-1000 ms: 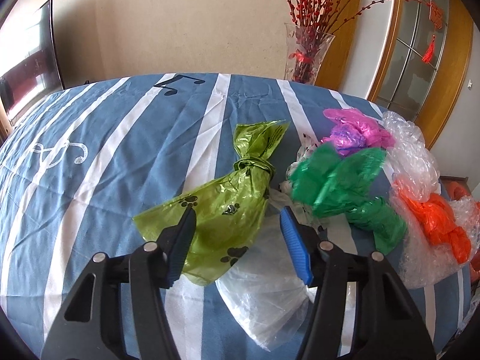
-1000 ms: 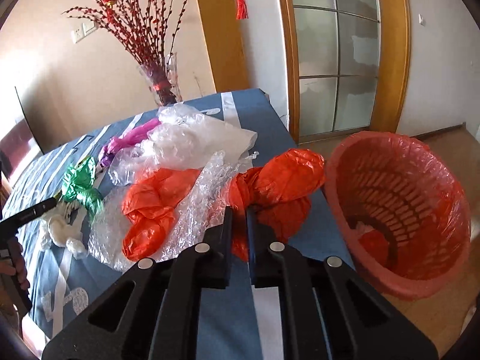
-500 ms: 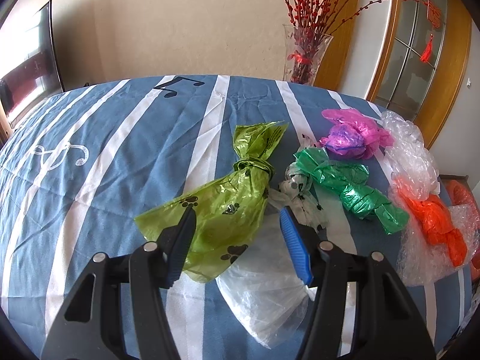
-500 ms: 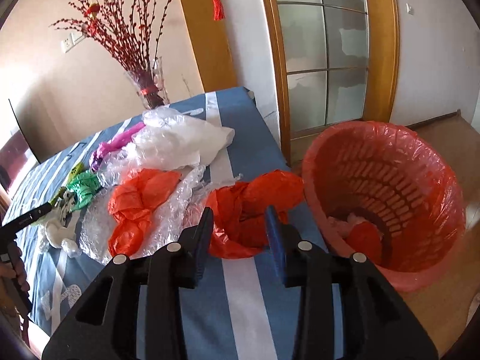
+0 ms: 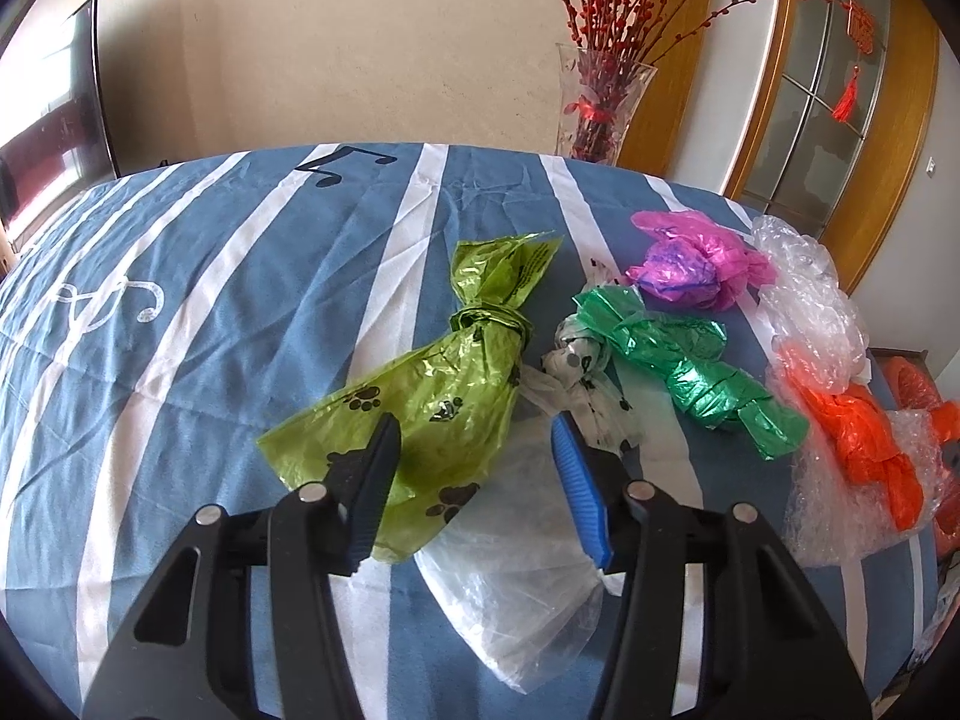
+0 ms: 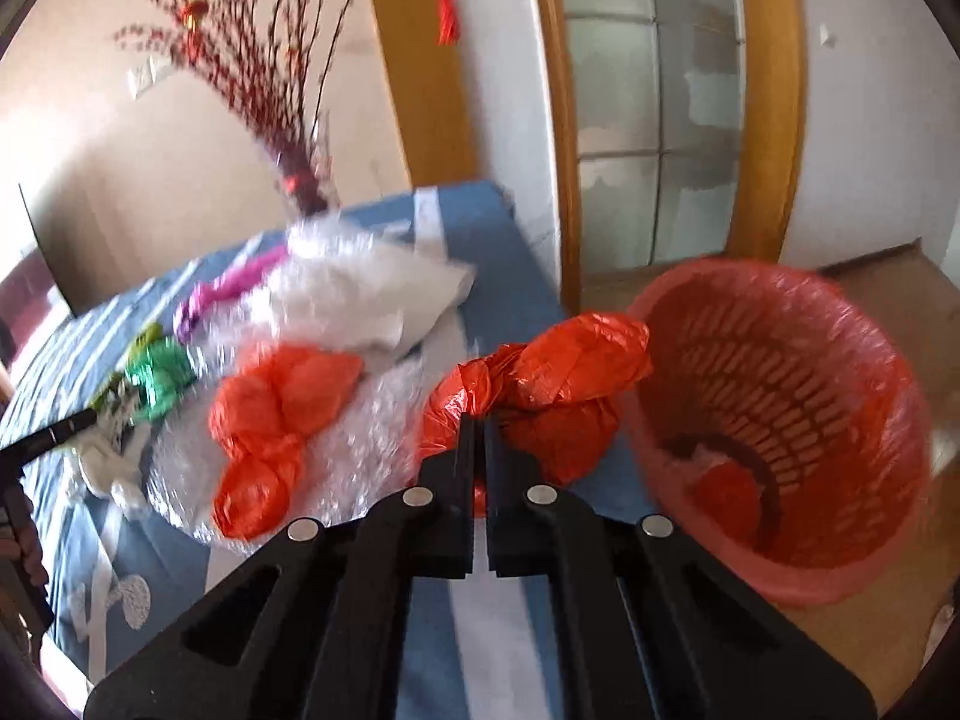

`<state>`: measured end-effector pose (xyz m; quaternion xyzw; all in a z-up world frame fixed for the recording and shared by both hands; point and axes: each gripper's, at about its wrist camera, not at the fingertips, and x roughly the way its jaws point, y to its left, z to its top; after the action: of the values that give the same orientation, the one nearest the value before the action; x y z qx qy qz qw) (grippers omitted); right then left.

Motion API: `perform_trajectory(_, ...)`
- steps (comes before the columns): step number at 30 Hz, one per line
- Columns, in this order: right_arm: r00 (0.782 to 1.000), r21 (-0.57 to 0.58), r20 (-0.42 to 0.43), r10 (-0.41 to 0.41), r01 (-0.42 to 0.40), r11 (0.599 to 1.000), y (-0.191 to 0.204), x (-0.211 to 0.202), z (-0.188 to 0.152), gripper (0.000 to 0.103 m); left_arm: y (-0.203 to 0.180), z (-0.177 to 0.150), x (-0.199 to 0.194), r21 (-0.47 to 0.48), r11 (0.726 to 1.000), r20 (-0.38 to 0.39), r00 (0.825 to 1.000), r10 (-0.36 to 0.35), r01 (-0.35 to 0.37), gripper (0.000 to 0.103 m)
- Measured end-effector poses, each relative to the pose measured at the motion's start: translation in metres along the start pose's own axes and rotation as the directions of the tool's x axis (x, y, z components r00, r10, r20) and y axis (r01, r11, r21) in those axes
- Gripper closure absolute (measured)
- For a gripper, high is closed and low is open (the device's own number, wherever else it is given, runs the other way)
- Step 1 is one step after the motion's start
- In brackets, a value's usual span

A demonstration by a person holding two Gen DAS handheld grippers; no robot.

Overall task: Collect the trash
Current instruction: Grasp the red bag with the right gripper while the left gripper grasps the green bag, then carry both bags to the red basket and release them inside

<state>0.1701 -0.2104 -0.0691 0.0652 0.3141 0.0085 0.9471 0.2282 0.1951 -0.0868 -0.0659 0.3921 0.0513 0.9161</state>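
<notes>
My right gripper (image 6: pixel 479 420) is shut on a knotted orange plastic bag (image 6: pixel 558 384) and holds it at the table's right edge, next to the red bin (image 6: pixel 840 576). My left gripper (image 5: pixel 474 444) is open and empty, its fingers on either side of a lime-green paw-print bag (image 5: pixel 444 396). A clear bag (image 5: pixel 516 576) lies under it. A white spotted bag (image 5: pixel 585 372), a green bag (image 5: pixel 690 360), a pink bag (image 5: pixel 690 258), bubble wrap (image 5: pixel 804 288) and a second orange bag (image 5: pixel 864 438) lie to the right.
The table has a blue cloth with white stripes (image 5: pixel 198 276). A glass vase of red branches (image 5: pixel 594 102) stands at its far edge. The red bin lined with an orange bag stands on the floor right of the table, some trash inside. A wooden-framed glass door (image 6: pixel 654 120) is behind.
My right gripper opened half a second ago and has now shut on the orange bag and lifted it toward the bin. The left gripper has stayed still and open.
</notes>
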Motion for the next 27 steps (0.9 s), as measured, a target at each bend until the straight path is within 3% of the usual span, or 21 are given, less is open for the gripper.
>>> perform_trajectory(7,0.998,-0.005,0.053,-0.04,0.041,0.999,-0.007,-0.017,0.007,0.1,-0.006,0.002,-0.002,0.017,1.0,0.008,1.0,-0.007,0.007,0.052)
perform_trajectory(12,0.999,0.0,0.044,-0.033,0.033,0.999,-0.006,-0.015,0.006,0.1,-0.011,0.005,0.004,0.046,0.999,-0.008,1.0,0.019,-0.019,0.068)
perform_trajectory(15,0.999,-0.001,0.044,-0.028,0.028,1.0,-0.006,-0.016,0.005,0.1,-0.004,0.01,0.011,0.009,1.0,-0.034,0.999,0.026,-0.026,0.076)
perform_trajectory(19,0.997,-0.001,0.064,-0.033,0.033,0.999,-0.006,-0.022,0.007,0.1,0.009,0.014,0.011,-0.041,0.999,-0.044,0.999,0.0,-0.002,0.097)
perform_trajectory(27,0.992,0.013,0.12,-0.041,0.039,0.999,-0.012,-0.039,0.019,0.1,0.01,0.026,-0.027,-0.043,0.996,0.039,0.997,-0.072,0.074,0.1)
